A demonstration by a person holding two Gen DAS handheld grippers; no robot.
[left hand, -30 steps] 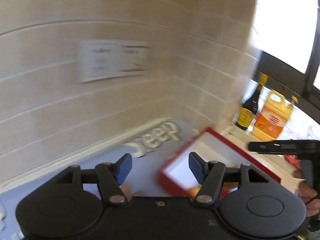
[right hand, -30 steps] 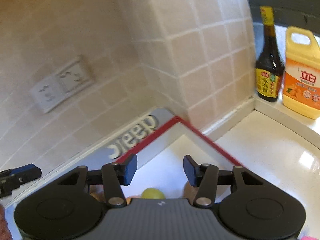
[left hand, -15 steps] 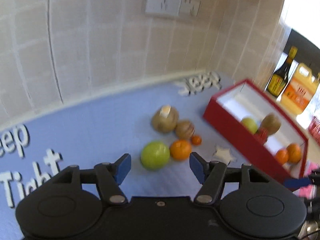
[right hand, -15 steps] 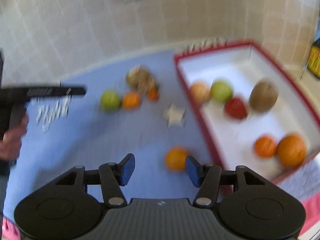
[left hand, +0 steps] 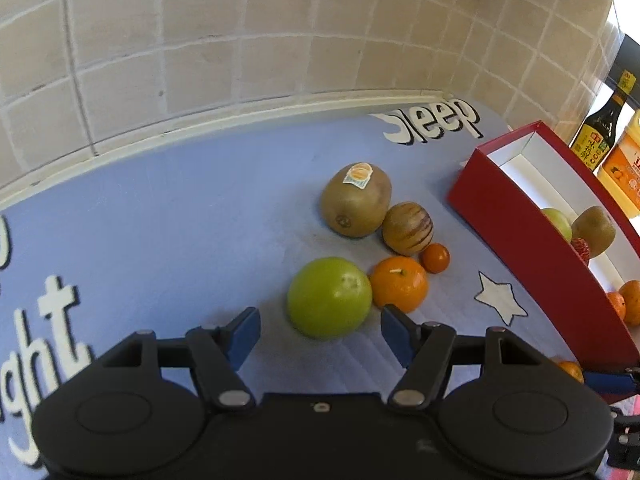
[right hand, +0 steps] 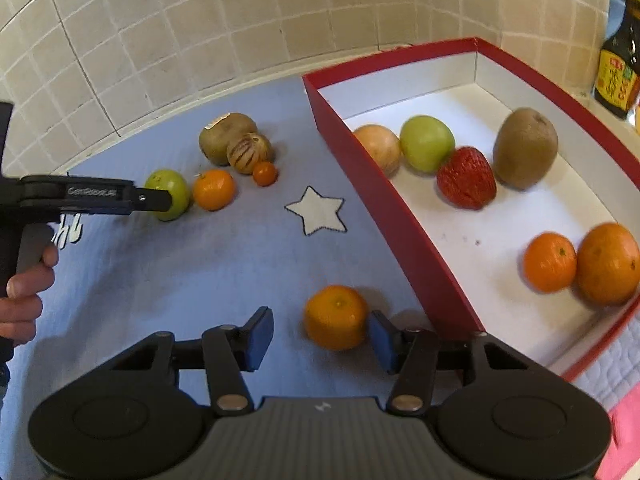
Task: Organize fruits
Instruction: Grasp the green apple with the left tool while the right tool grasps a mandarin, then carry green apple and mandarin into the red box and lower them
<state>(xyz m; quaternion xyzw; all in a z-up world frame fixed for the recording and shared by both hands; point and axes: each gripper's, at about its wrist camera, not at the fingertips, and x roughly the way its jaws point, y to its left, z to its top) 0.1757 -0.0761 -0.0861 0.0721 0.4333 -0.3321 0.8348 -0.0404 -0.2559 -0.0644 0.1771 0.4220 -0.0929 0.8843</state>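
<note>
My left gripper (left hand: 320, 334) points down at the blue quilted mat (left hand: 180, 220); jaws have just been opening, roughly half spread, holding nothing. Round green apple (left hand: 329, 297) sits on the mat just ahead of the gap, at 12 o'clock from my tips, pads not on it. Touching the apple at its 3 o'clock: medium orange tangerine (left hand: 399, 284). At 1 o'clock from that, tiny orange kumquat-like fruit (left hand: 434, 257), then striped tan round fruit (left hand: 407, 228), then brown kiwi with sticker (left hand: 356, 200) at 11 o'clock of the striped one.

My right gripper (right hand: 320, 338) is also part open and has just been closing a little; loose orange tangerine (right hand: 336, 317) lies between the tips, nearer the right pad; cannot tell if that pad touches, not clamped. Red-walled white-floored cardboard box (right hand: 384, 200) at 2 o'clock holds a pale onion-like fruit, green apple, red strawberry, brown kiwi and two oranges. White star patch (right hand: 318, 210) on the mat at 12 o'clock. A person's hand (right hand: 24, 292) at 9 o'clock grips the left tool's handle.
</note>
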